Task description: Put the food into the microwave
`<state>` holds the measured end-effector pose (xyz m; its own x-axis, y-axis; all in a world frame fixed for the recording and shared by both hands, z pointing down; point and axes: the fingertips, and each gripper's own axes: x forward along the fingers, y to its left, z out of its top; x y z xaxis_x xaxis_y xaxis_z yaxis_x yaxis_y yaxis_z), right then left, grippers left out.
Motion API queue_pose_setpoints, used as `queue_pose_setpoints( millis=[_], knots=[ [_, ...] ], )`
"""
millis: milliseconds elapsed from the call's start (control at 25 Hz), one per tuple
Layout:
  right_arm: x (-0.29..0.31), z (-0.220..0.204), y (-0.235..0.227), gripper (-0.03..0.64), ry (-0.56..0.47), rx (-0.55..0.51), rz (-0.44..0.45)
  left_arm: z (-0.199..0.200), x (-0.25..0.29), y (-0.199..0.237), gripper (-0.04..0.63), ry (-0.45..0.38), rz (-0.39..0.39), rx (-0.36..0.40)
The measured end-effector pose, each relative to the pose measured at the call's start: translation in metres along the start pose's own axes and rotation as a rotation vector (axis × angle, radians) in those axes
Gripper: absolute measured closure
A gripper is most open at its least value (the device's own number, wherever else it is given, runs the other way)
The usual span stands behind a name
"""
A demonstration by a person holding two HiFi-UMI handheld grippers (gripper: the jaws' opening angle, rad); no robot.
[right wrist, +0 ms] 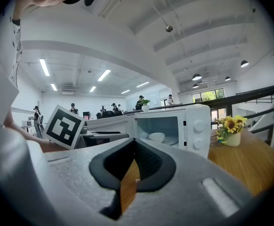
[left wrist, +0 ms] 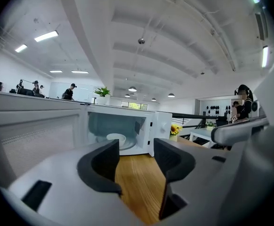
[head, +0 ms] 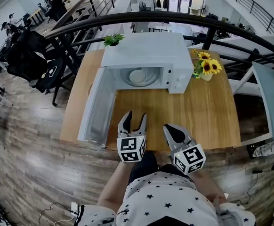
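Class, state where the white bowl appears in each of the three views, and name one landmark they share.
Head view: the white bowl is upper centre, inside the open microwave.
Left gripper view: the bowl is left of centre, low in the microwave's cavity.
Right gripper view: the bowl is just right of centre, in the cavity.
Shared landmark: the sunflowers to the right of the microwave in every view.
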<state>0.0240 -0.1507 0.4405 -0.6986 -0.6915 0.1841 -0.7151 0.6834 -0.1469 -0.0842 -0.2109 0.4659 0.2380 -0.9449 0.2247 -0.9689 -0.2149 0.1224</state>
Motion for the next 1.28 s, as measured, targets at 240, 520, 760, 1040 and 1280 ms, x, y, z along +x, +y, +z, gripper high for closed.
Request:
queue_pose_setpoints(
  millis=[240, 520, 760, 1040, 1280],
  knots=[
    [-0.016, -0.003, 0.008, 0.612, -0.009, -0.003, 0.000, -0.002, -0.036, -0.009, 0.476, -0.021, 0.024, -0.006],
    [-0.032, -0.009, 0.015, 0.612, -0.015, -0.007, 0.001, -0.003, -0.069, -0.027, 0.560, -0.043, 0.011, -0.019],
    [-0.037, -0.009, 0.020, 0.612, -0.020, -0.006, 0.006, -0.002, -0.087, -0.035, 0.592, -0.051, -0.022, -0.038],
    [-0.042, -0.010, 0.026, 0.612, -0.029, -0.008, 0.011, -0.005, -0.105, -0.037, 0.592, -0.056, -0.038, -0.040],
    [-0.041, -0.013, 0.030, 0.612, -0.028, -0.006, 0.018, -0.009, -0.108, -0.034, 0.592, -0.050, -0.036, -0.050]
  ],
)
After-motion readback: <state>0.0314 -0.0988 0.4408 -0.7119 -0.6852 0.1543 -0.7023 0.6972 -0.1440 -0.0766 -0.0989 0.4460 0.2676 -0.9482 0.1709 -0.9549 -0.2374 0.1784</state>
